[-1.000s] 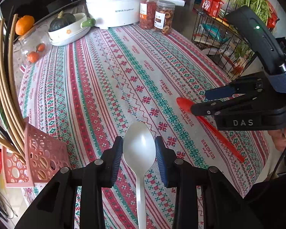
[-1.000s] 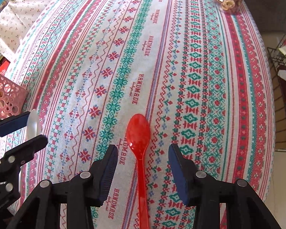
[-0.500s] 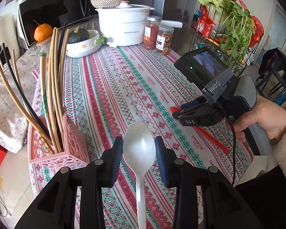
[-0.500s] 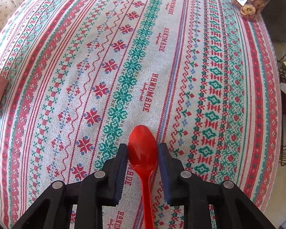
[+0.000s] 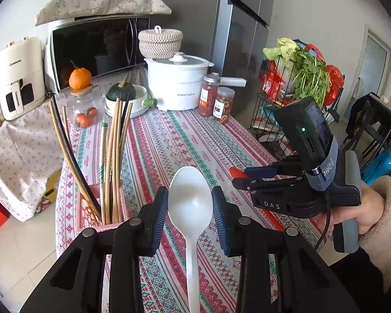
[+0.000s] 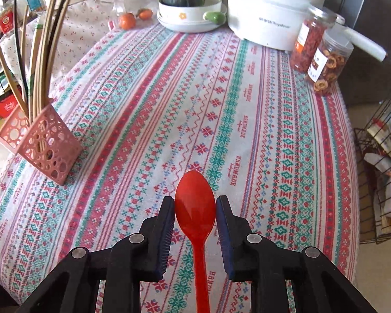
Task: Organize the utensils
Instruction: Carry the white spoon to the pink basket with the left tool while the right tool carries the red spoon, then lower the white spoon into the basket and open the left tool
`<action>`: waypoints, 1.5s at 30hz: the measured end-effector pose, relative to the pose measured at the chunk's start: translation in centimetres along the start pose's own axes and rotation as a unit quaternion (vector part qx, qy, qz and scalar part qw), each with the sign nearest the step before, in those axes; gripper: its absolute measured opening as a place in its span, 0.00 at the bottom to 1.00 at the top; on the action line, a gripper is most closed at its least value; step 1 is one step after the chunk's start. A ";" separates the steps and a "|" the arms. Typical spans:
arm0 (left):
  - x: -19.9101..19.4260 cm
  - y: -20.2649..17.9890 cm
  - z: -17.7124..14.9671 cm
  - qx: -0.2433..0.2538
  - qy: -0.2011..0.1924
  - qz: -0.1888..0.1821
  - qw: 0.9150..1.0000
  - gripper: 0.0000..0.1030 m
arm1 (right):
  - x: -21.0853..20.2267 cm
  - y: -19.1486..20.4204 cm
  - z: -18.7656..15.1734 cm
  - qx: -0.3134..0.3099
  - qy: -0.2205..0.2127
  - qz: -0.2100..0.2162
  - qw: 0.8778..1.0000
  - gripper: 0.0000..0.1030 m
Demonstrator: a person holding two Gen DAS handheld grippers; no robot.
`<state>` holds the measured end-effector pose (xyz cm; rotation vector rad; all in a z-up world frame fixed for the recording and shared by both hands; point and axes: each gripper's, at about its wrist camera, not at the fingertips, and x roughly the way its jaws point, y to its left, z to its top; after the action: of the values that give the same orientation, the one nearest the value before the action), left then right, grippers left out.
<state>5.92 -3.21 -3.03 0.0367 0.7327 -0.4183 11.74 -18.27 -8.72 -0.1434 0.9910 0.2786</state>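
Observation:
My left gripper [image 5: 190,208] is shut on a white plastic spoon [image 5: 190,203], bowl forward, held above the patterned tablecloth [image 5: 169,143]. Left of it stands a pink perforated utensil holder [image 5: 91,216] with several chopsticks [image 5: 114,156] sticking up. In the left wrist view the right gripper [image 5: 237,176] hangs to the right in a person's hand [image 5: 365,208], with a red tip showing between its fingers. My right gripper [image 6: 195,208] is shut on a red plastic spoon [image 6: 195,203], lifted off the cloth. The pink holder [image 6: 44,143] stands far left in the right wrist view.
At the table's far end stand a white pot [image 5: 178,83], two jars [image 5: 217,101], a bowl with a dark squash [image 5: 122,94] and a glass jar with an orange [image 5: 80,78]. A microwave [image 5: 96,49] sits behind. A wire rack with greens [image 5: 299,83] stands right of the table.
The right gripper closed on the red spoon and lifted it from the cloth. Both grippers rose and tilted up, bringing the holder and the kitchen behind into view.

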 end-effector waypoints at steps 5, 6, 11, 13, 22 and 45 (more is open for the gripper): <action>-2.7 0.7 0.8 -0.016 -0.044 0.000 0.999 0.35 | -2.6 1.8 0.5 0.003 -0.052 0.007 0.999 0.27; -3.3 1.0 1.0 -0.021 -0.056 0.002 0.998 0.35 | -3.2 1.9 0.6 0.009 -0.062 0.013 0.998 0.27; -5.7 4.1 2.2 -0.053 -0.128 0.030 0.990 0.35 | -5.7 2.6 1.1 0.029 -0.122 0.032 0.992 0.27; -5.9 5.6 2.5 -0.065 -0.159 0.046 0.984 0.35 | -6.1 2.6 1.5 0.039 -0.139 0.038 0.989 0.27; -2.2 8.4 2.8 -0.051 -0.257 0.143 0.954 0.35 | -5.5 2.5 2.5 0.063 -0.173 0.036 0.982 0.27; 1.2 10.5 0.8 -0.113 -0.169 0.135 0.970 0.48 | -8.3 4.1 3.9 0.096 -0.303 0.027 0.948 0.28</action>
<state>11.26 5.84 -4.37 -0.1458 0.4270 -0.0742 9.37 -14.74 0.41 0.1457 0.4041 0.2529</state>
